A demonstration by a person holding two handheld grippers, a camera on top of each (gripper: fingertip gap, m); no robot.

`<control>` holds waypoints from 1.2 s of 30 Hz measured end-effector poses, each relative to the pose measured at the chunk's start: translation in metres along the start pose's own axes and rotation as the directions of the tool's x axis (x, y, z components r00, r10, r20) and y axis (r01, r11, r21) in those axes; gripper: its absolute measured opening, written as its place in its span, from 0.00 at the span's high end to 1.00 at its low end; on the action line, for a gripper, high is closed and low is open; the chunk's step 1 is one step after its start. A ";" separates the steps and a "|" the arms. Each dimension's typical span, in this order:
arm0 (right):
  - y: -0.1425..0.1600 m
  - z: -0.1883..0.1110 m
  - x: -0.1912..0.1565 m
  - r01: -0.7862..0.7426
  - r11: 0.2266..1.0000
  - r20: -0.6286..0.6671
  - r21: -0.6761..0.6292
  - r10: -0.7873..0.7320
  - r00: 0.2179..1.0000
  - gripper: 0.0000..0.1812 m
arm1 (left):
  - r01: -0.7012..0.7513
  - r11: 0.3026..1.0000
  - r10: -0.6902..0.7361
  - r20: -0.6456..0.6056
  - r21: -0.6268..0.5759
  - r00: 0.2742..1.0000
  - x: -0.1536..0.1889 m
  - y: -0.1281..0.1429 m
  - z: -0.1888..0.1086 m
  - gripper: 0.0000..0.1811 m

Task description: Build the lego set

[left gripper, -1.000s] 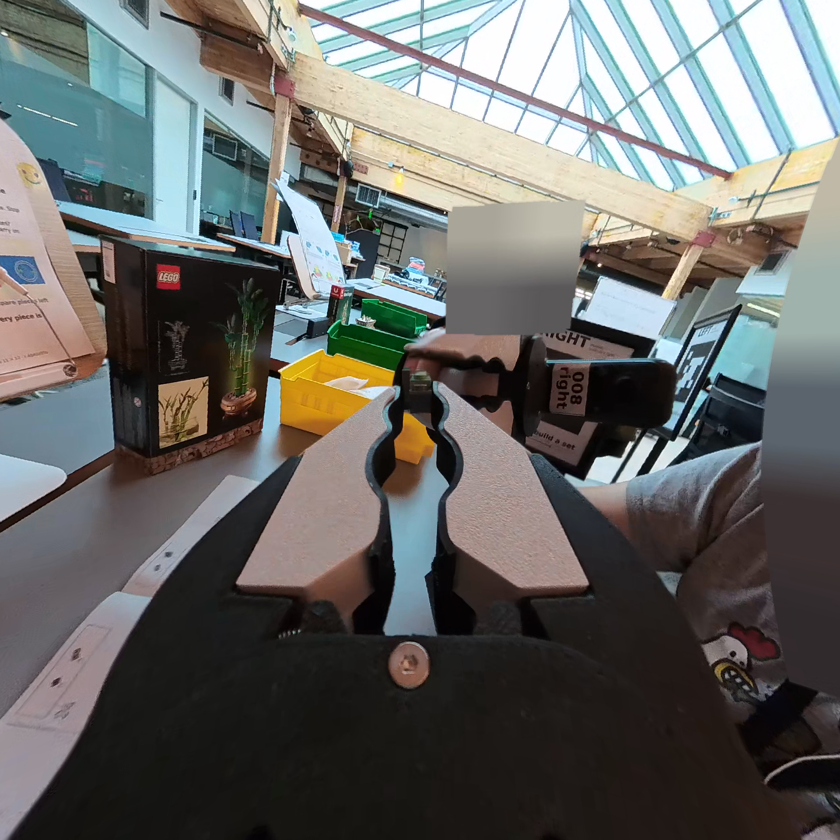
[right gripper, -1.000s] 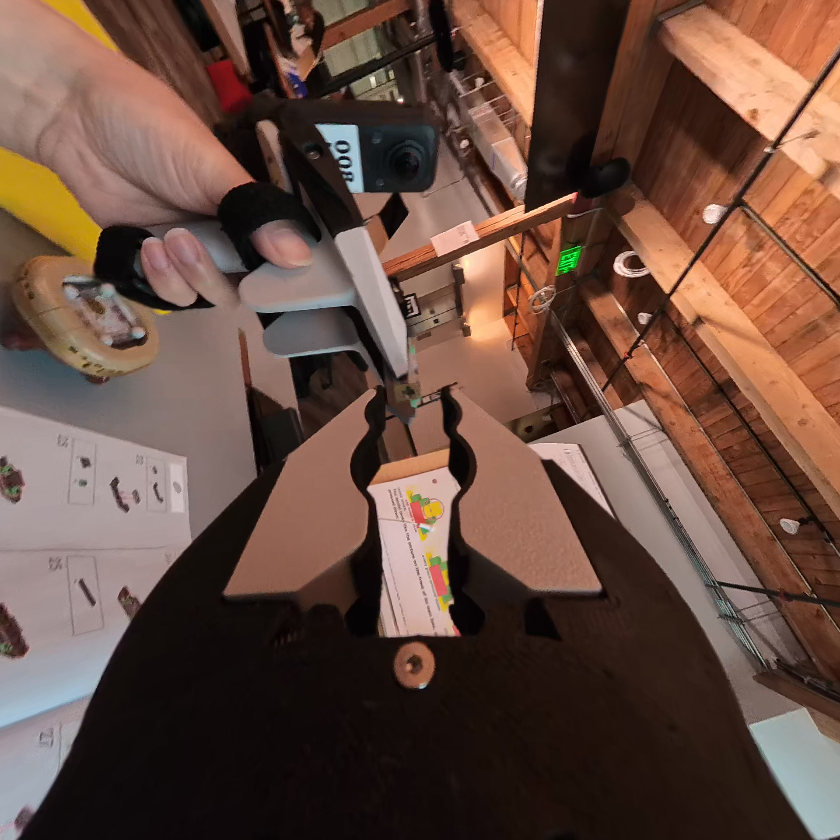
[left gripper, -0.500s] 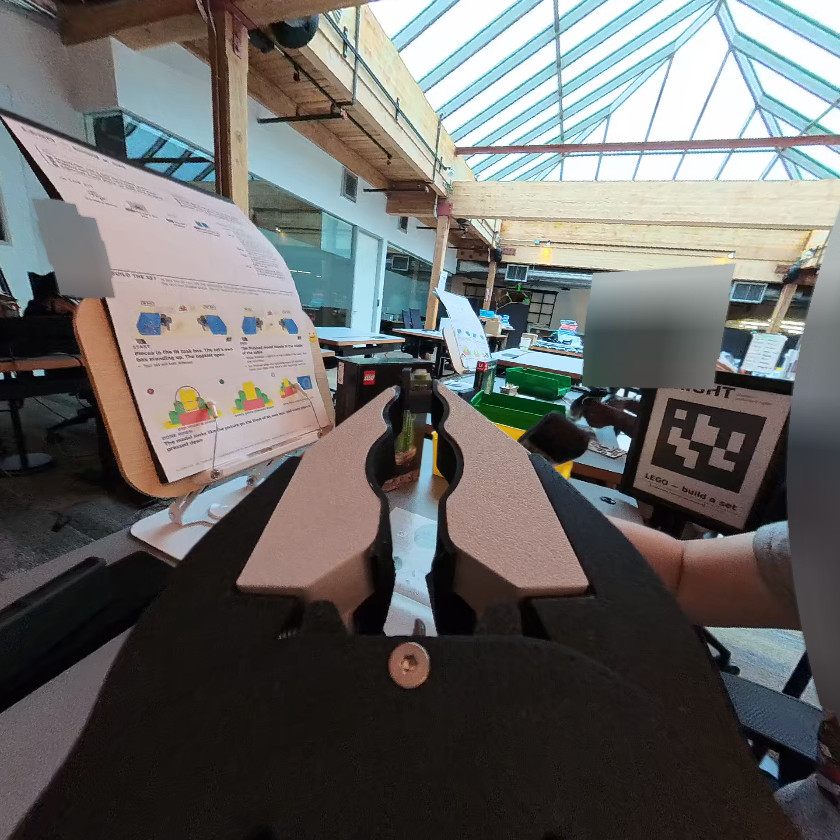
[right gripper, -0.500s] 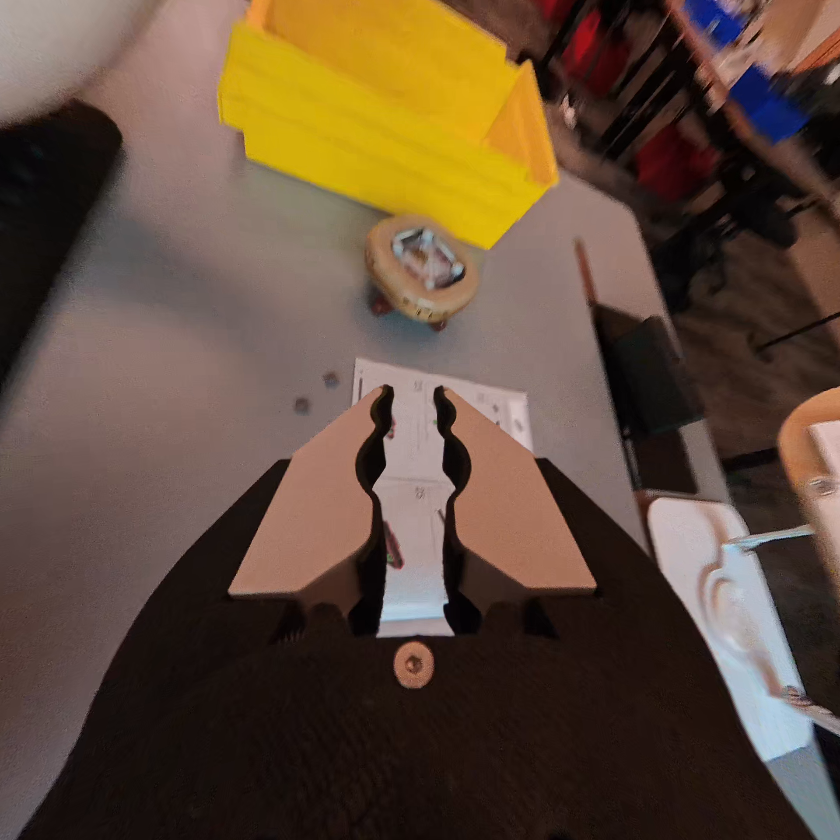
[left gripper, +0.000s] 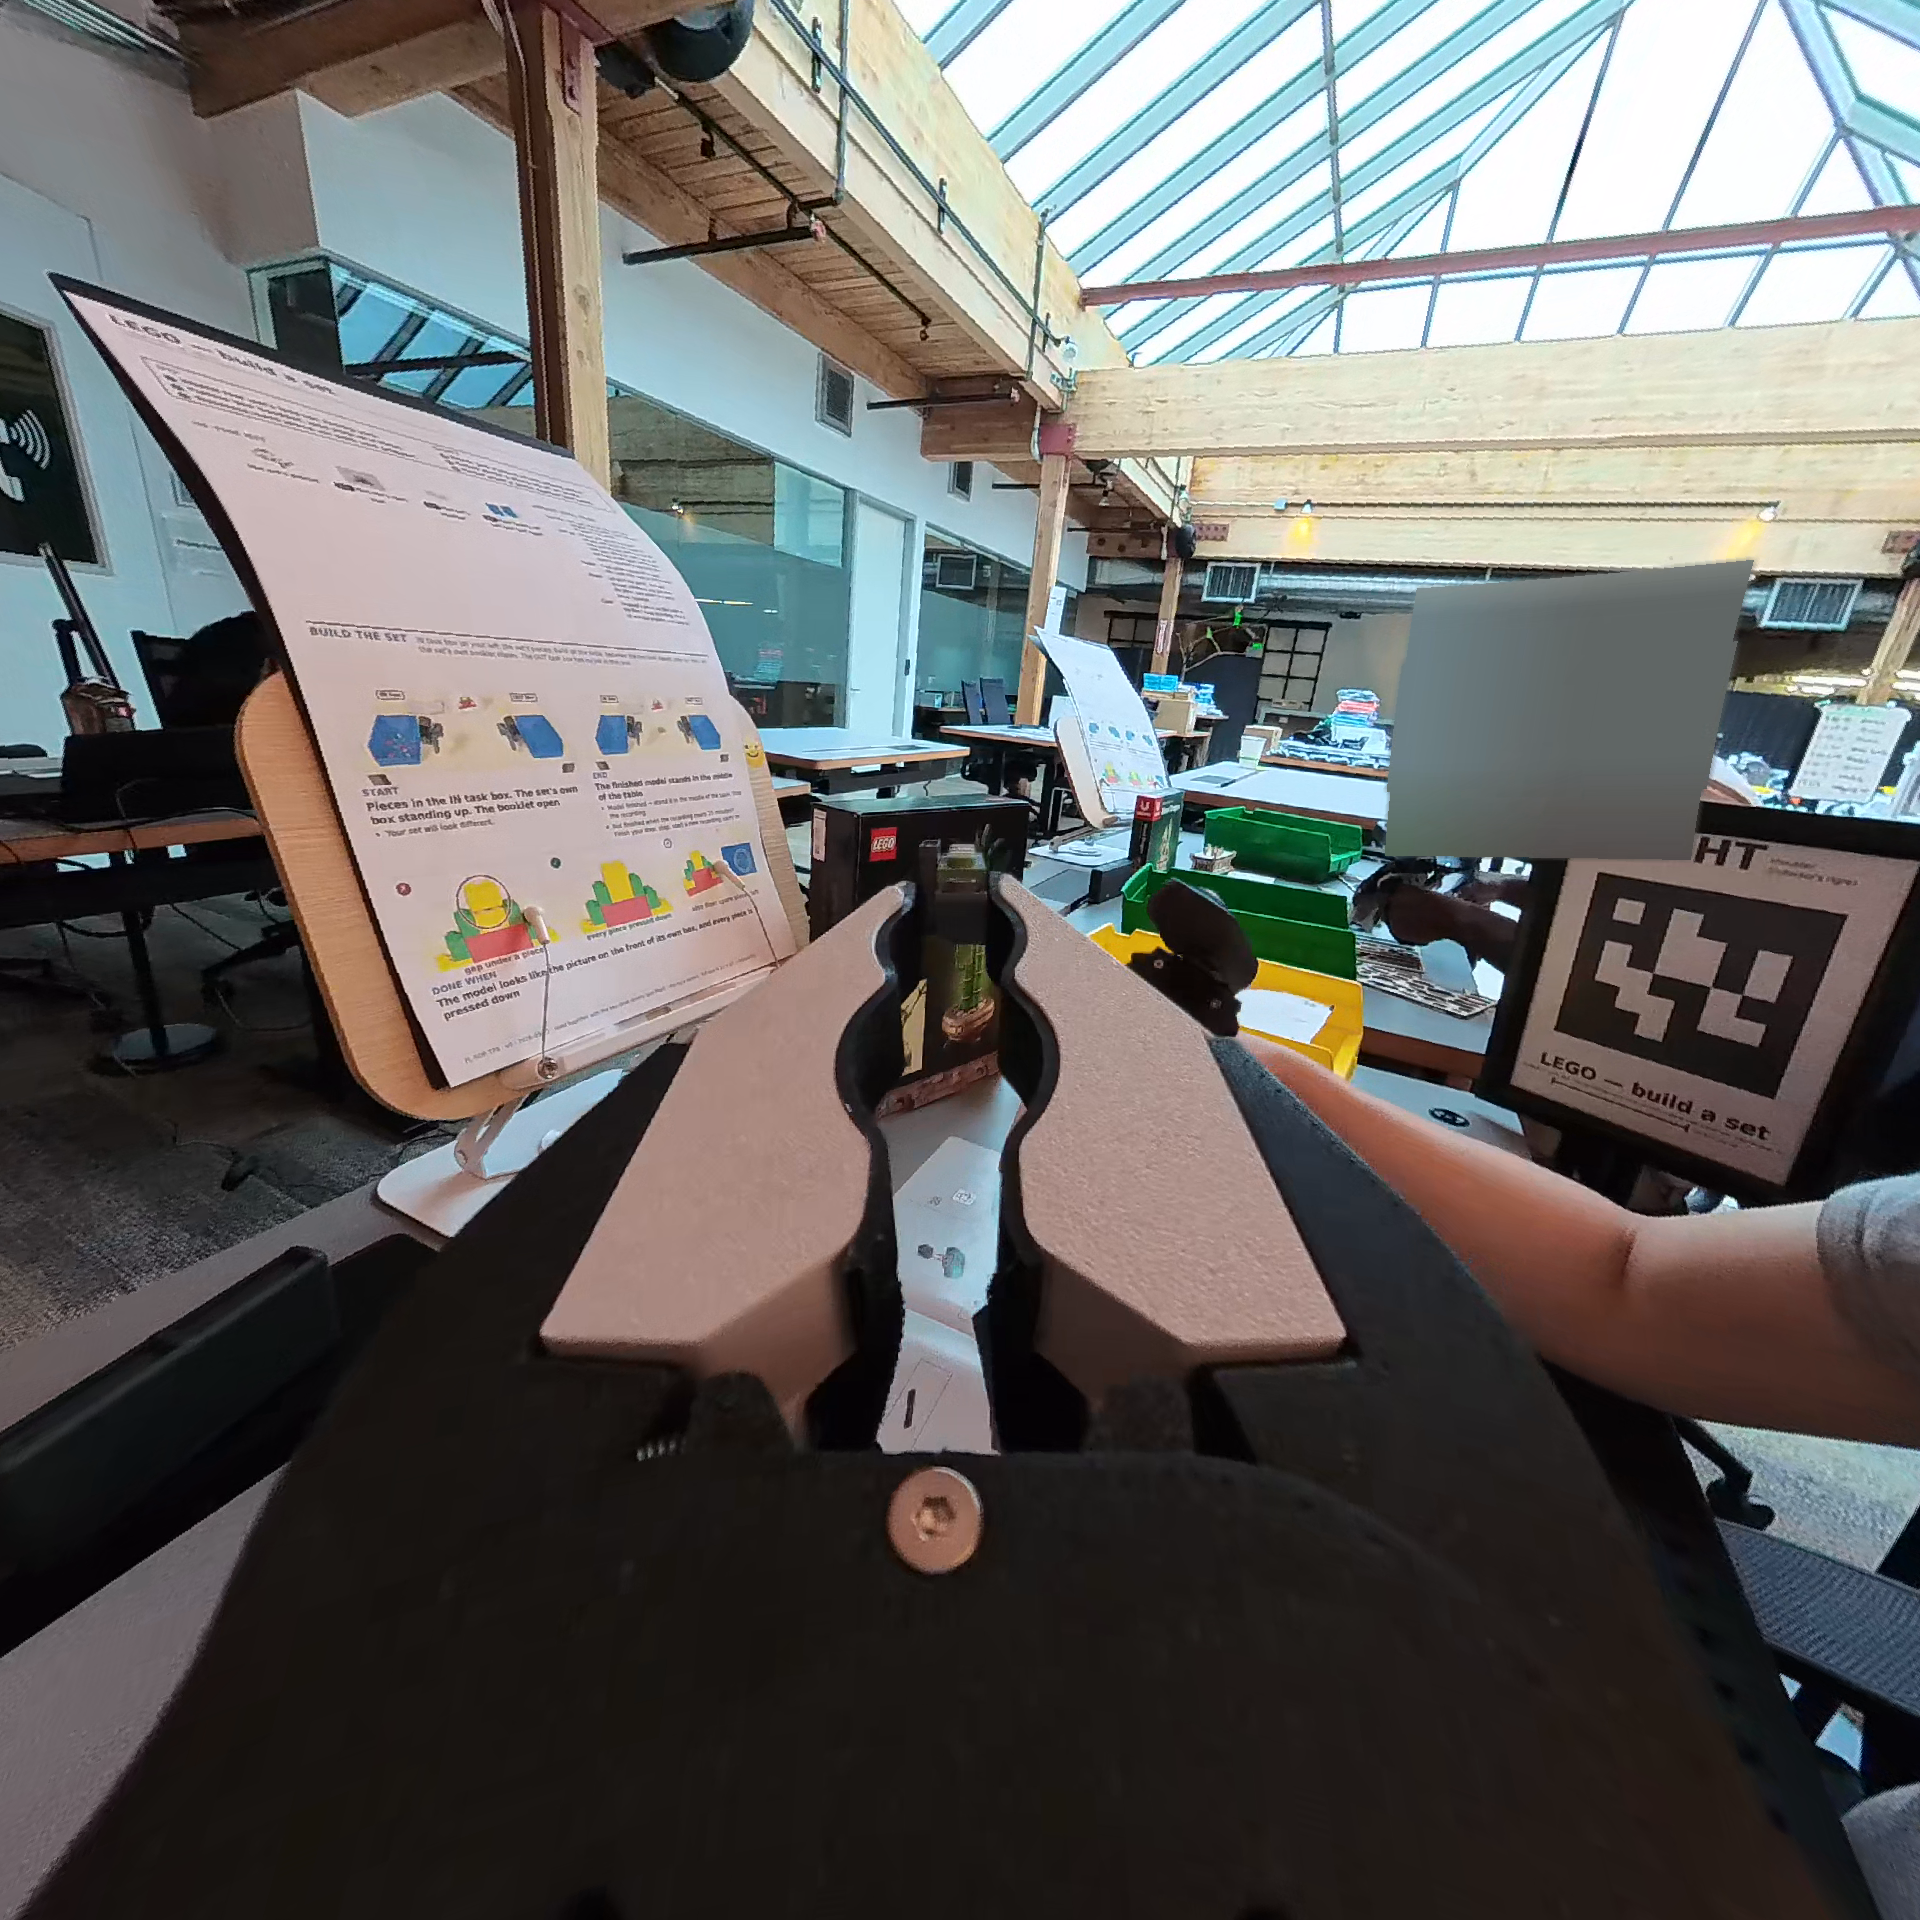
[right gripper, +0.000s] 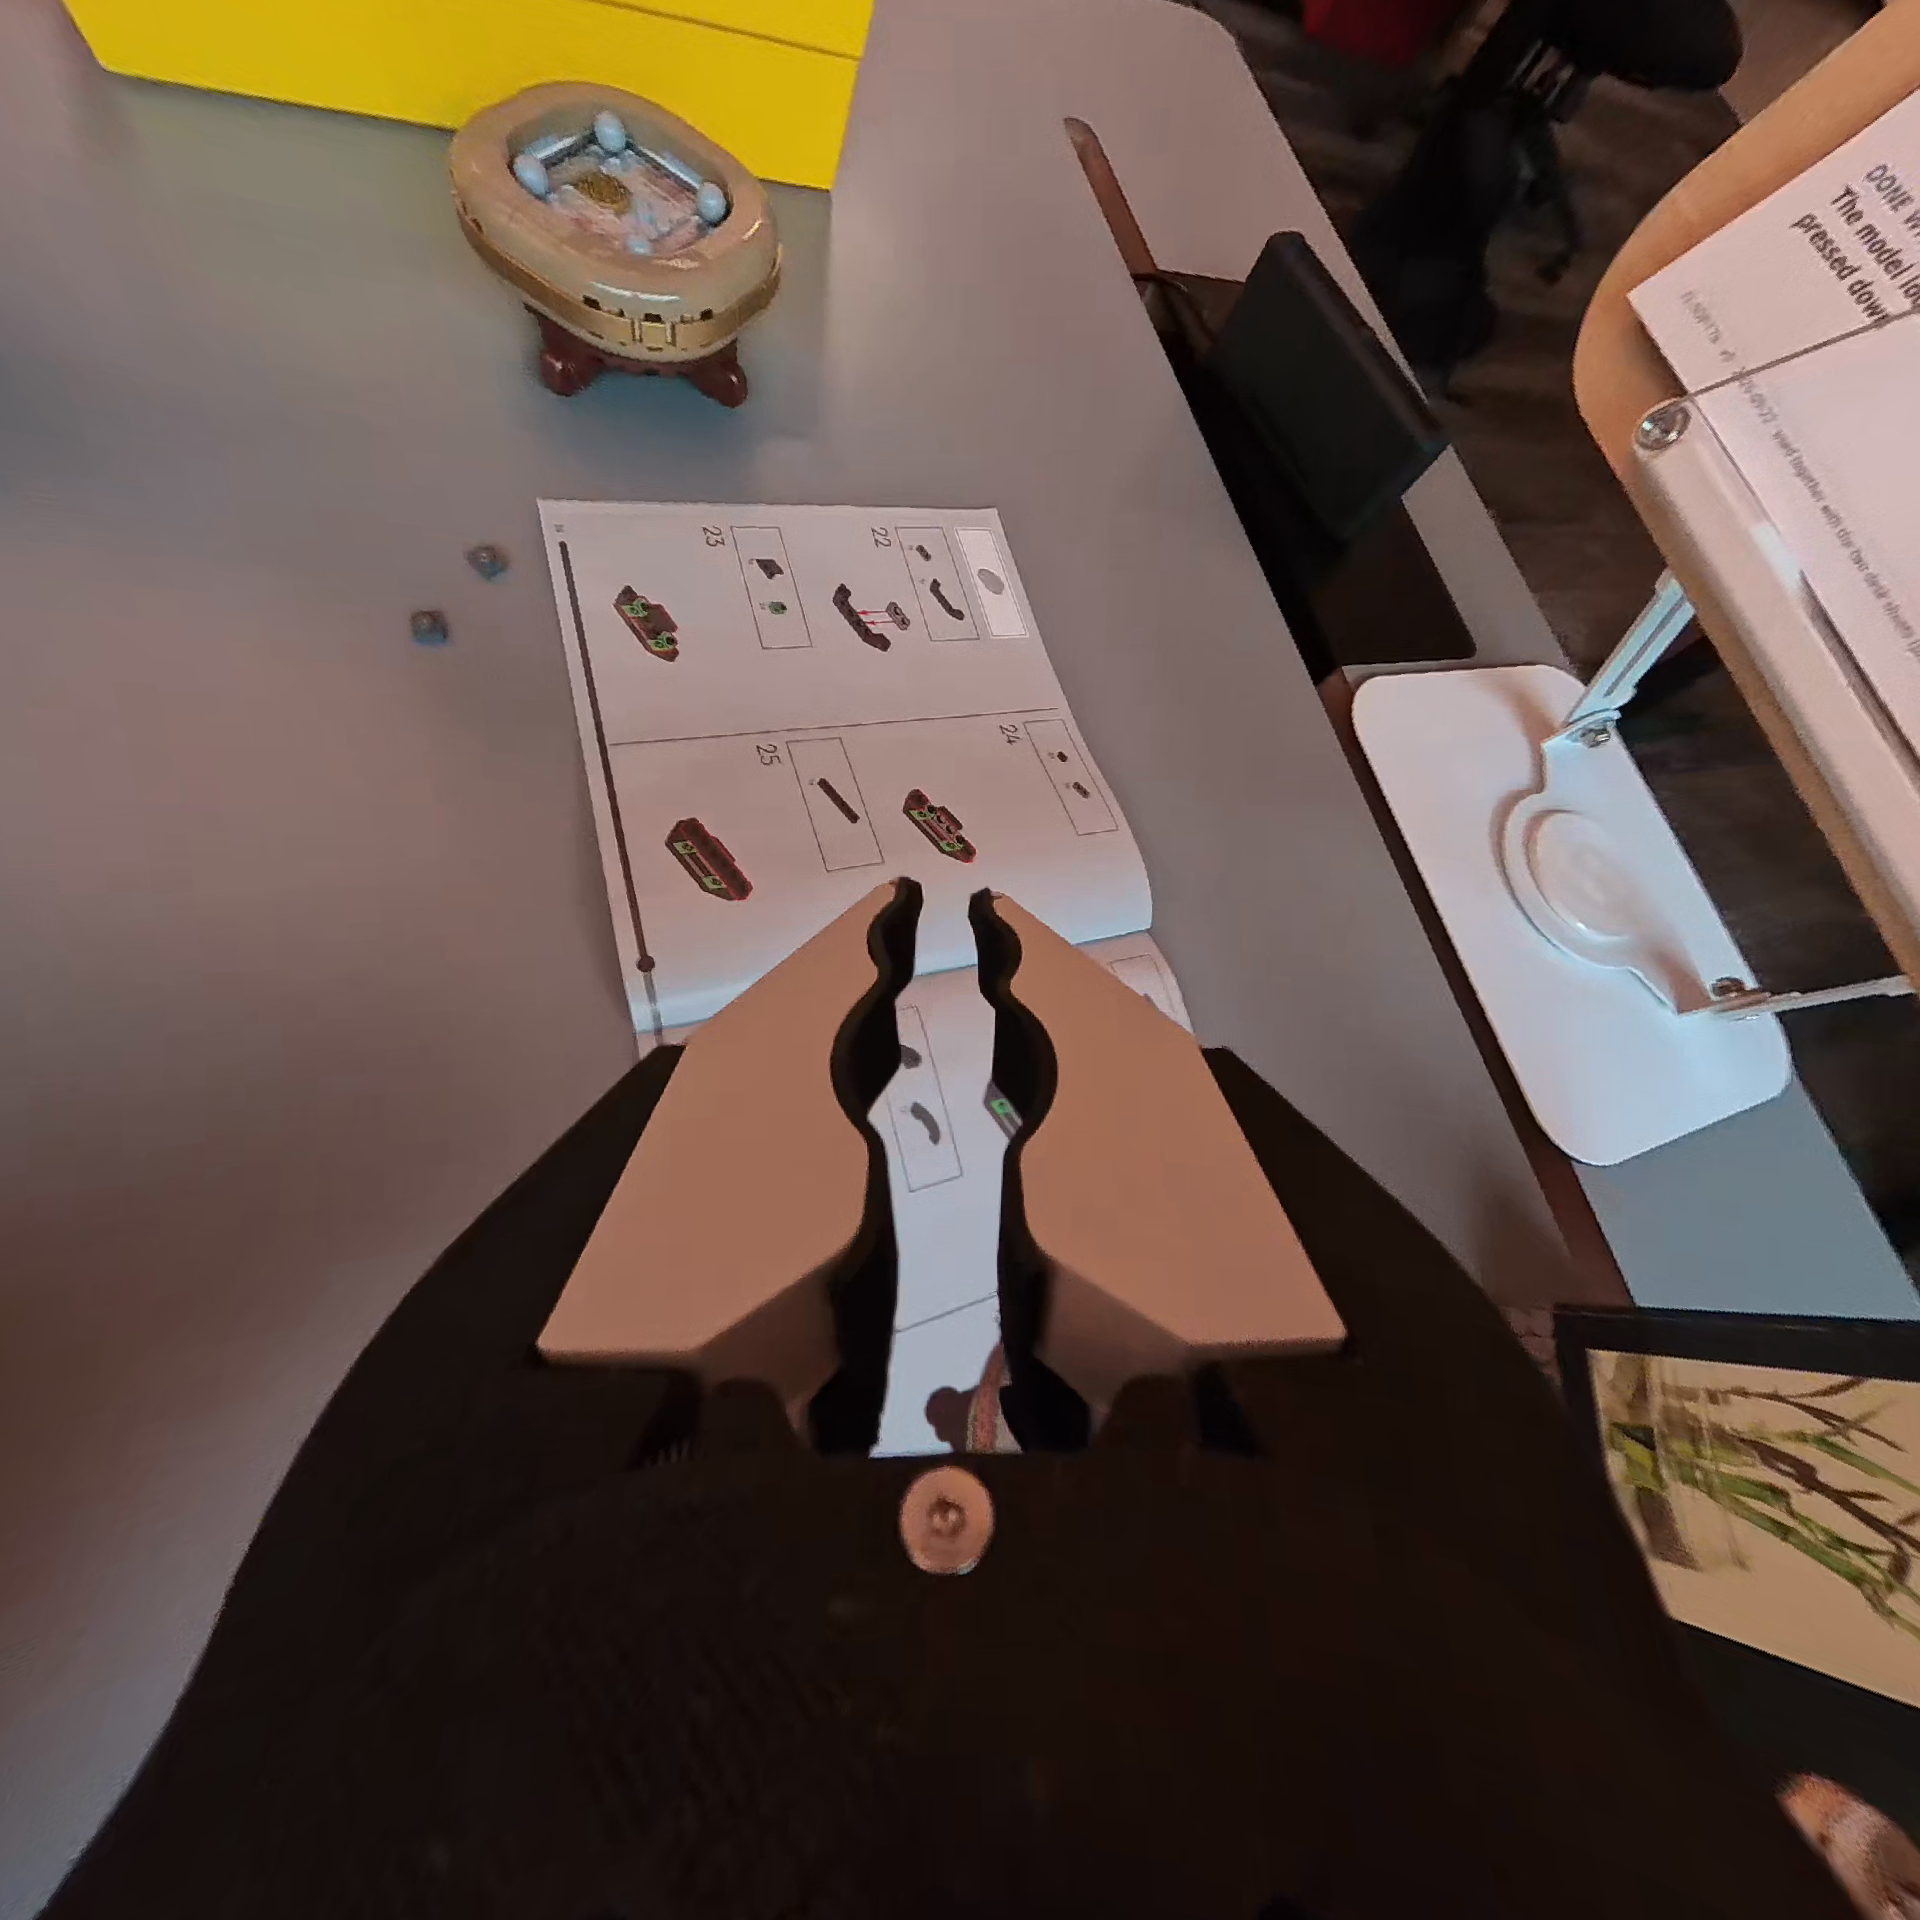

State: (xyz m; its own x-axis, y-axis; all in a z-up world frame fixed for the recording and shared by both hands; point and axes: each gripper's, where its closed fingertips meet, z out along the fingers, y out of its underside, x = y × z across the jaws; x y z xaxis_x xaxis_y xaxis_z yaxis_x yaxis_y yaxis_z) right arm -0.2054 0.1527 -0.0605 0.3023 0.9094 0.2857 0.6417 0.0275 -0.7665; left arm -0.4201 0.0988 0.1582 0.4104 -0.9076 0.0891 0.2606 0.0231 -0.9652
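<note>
My left gripper is shut on a small olive-green lego piece, held up in the air in front of the black set box. My right gripper is shut and empty, pointing down over the open instruction booklet; the booklet also shows in the left wrist view. A tan oval pot model on dark red feet stands beyond the booklet. Two small grey pieces lie to the left of the booklet.
A yellow bin sits behind the pot model. A white stand base and its instruction sheet are at the table edge. Green bins and a marker sign stand farther off. A person's arm reaches in from the right. Across from one pair of fingers to the other is roughly 30 centimeters.
My left gripper swung left, away from the right gripper, still holding its piece. My right gripper turned down to the booklet, and its jaws closed.
</note>
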 end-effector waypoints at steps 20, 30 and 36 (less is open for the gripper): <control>-0.019 0.059 -0.113 0.184 0.965 0.366 -0.187 -0.105 0.925 0.94 | 0.021 0.999 -0.023 -0.075 -0.031 0.997 0.016 0.014 0.025 0.95; -0.008 0.059 -0.084 0.171 0.971 0.276 -0.169 -0.120 0.954 0.96 | 0.022 0.999 -0.026 -0.078 -0.045 0.997 0.016 0.019 0.030 0.95; -0.026 0.038 -0.059 0.108 0.993 0.186 -0.055 -0.096 0.978 0.96 | 0.035 0.998 -0.039 -0.087 -0.044 0.995 0.017 0.021 0.034 0.95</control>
State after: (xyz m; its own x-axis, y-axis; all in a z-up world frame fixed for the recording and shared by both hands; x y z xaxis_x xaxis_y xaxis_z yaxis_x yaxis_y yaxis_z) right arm -0.2672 0.1145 -0.0791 0.1027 0.9639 0.2458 0.7082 0.1026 -0.6985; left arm -0.3775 0.0980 0.1475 0.3222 -0.9409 0.1049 0.2360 -0.0275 -0.9714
